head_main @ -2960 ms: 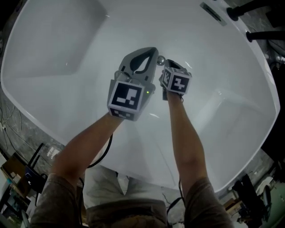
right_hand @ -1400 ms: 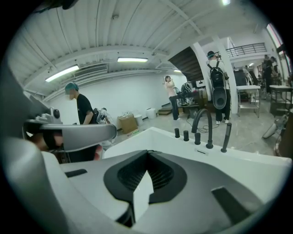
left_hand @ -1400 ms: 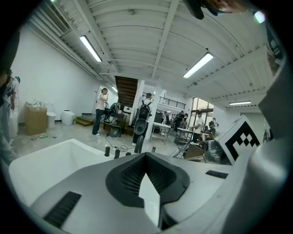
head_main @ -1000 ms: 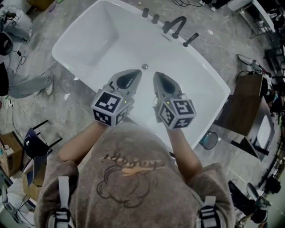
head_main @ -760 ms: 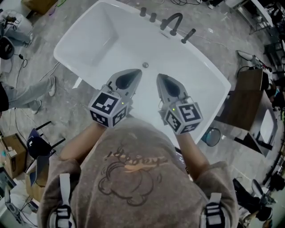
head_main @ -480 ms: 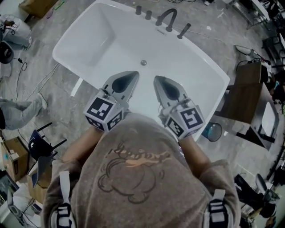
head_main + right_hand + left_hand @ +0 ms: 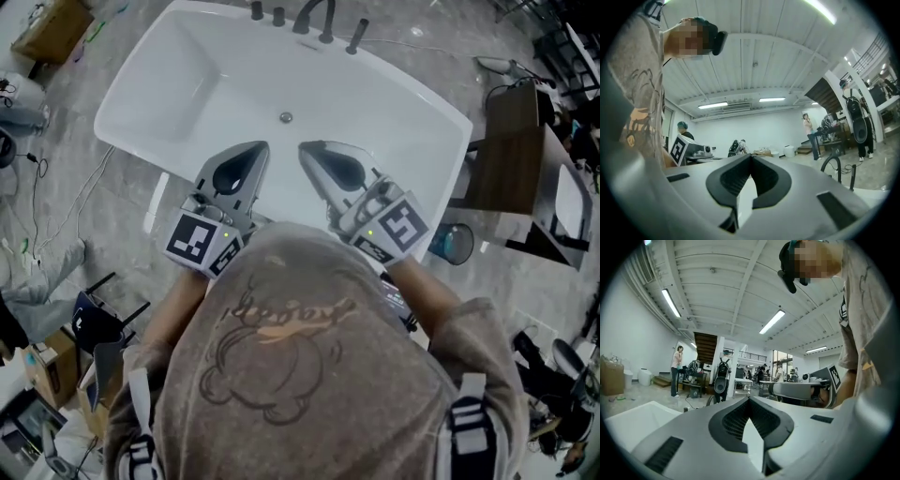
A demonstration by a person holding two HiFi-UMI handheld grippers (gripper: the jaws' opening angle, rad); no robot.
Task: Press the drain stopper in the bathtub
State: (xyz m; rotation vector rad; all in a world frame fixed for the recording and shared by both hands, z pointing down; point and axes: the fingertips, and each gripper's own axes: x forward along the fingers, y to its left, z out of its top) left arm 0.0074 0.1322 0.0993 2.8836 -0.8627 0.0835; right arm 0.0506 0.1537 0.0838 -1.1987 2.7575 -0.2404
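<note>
On the floor of the bathtub [image 7: 211,80], toward the tap side, the drain stopper [image 7: 286,117] lies ahead of and between both tongs, well apart from each. The left gripper [image 7: 256,147] and right gripper [image 7: 307,148] are clenched empty; neither looks clearly nearer.

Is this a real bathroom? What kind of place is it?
Probably a big workshop hall, not a home bathroom: the bathtub stands among loose cables and a cardboard box, under strip lights.
</note>
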